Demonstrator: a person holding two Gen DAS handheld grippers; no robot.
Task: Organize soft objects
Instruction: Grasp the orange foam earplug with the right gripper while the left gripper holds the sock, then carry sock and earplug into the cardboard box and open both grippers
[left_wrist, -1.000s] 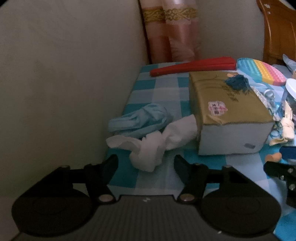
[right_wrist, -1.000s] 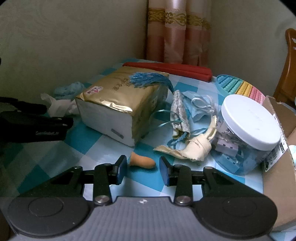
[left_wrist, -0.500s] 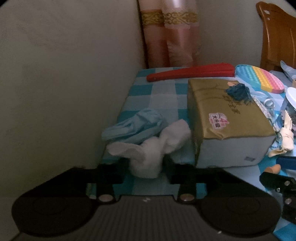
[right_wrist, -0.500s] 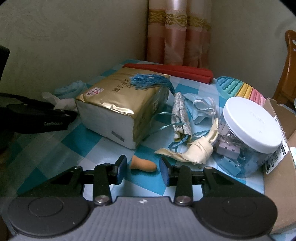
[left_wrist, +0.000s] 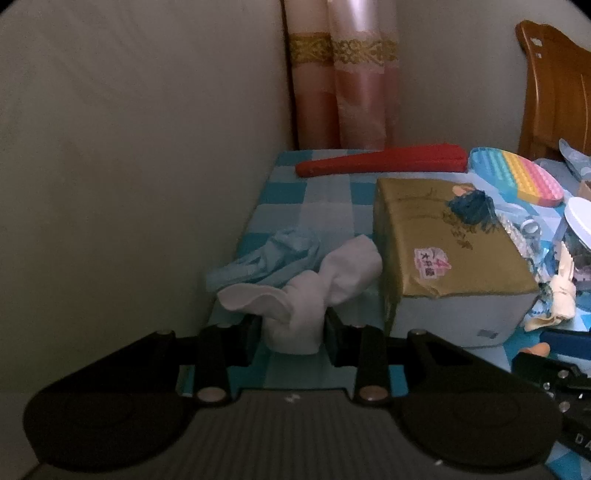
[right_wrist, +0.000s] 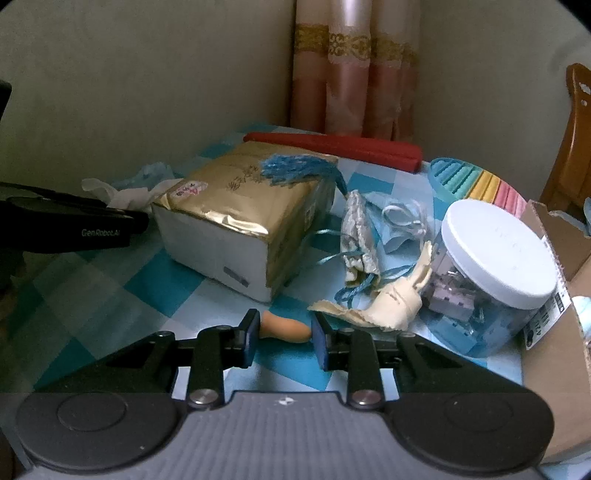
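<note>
A crumpled white cloth (left_wrist: 306, 295) lies near the wall beside a light blue cloth (left_wrist: 273, 258) on the checked table (left_wrist: 317, 206). My left gripper (left_wrist: 291, 336) has its jaws closed around the near end of the white cloth. A gold tissue pack (left_wrist: 443, 258) sits to its right, with a blue tassel (right_wrist: 299, 168) on top. My right gripper (right_wrist: 282, 334) is open, its jaws on either side of a small orange sponge piece (right_wrist: 284, 328). A cream cloth (right_wrist: 391, 302) and a patterned pouch (right_wrist: 358, 240) lie just beyond it.
A wall (left_wrist: 129, 166) runs close along the left. A red folded fan (right_wrist: 332, 146), a rainbow pop toy (right_wrist: 476, 184), a clear jar with a white lid (right_wrist: 495, 258) and a cardboard box (right_wrist: 561, 295) crowd the right side. A wooden chair (left_wrist: 554, 92) stands behind.
My left gripper moved forward onto the white cloth and its jaws closed around it. My right gripper advanced so the orange sponge piece sits between its open jaws.
</note>
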